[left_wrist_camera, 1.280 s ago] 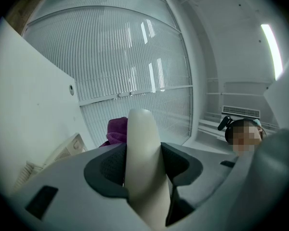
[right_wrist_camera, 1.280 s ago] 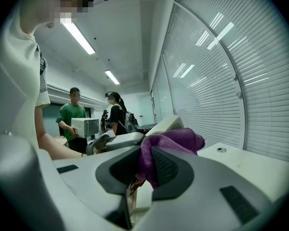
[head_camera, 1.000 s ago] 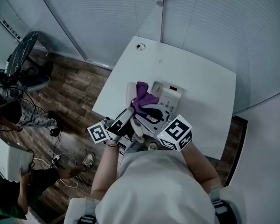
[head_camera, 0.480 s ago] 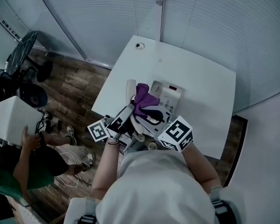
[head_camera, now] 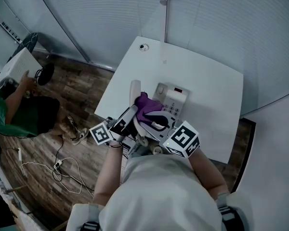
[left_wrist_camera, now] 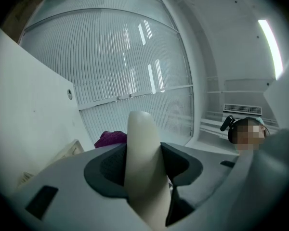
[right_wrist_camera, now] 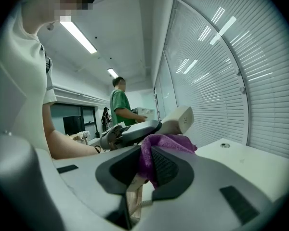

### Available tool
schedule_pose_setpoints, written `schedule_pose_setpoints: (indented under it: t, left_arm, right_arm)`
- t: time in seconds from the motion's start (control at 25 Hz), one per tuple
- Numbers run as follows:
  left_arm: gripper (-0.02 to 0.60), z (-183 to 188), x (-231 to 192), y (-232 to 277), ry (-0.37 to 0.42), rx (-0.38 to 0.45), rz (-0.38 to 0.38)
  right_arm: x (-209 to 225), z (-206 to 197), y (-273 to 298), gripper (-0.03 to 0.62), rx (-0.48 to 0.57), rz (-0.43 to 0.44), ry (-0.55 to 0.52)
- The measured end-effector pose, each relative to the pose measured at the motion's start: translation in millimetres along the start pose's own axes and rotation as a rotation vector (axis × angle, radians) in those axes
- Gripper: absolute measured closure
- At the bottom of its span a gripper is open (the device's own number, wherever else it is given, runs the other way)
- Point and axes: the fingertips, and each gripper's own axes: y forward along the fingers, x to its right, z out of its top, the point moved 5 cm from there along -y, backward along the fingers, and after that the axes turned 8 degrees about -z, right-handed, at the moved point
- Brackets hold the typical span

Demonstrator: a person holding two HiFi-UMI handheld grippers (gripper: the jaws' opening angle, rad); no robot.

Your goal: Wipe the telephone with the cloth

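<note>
Here it is: the handset (left_wrist_camera: 141, 129) is being gripped firmly by the left gripper (left_wrist_camera: 144, 166), with both dark pads being pressed onto its cream sides. It is being held tilted upward, clear of the white table (head_camera: 207, 81). The purple cloth (right_wrist_camera: 166, 141) is being clenched in the right gripper (right_wrist_camera: 147, 167); one bunch is being squeezed between the pads while the rest is being pushed out ahead of the jaws.

From the head view the cloth is being seen right against the handset's right flank, partway along its length, with the handset's rounded end sticking out beyond it. From the right gripper view the cloth is being shown just under the handset's perforated end, though actual contact there cannot be confirmed. The two grippers are being held close together at the table's near edge. The telephone's base (head_camera: 173, 97) is being left on the table just to the right of the cloth, and a coiled cord (right_wrist_camera: 140, 203) is being glimpsed below the right jaws.

As for writing, black-and-white square patterns are being displayed on the marker cubes (head_camera: 182, 137), but no letters. The print on the base's keys is being rendered too small to read
</note>
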Motion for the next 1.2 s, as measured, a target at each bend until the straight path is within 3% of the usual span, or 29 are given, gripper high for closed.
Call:
schedule_pose_setpoints:
  t: [1.2]
  left_arm:
    - [0.360,31,-12,-7,0.088,0.049,0.084]
  right_arm:
    - [-18,-22,-7,0.514,-0.058,0.032,0.011]
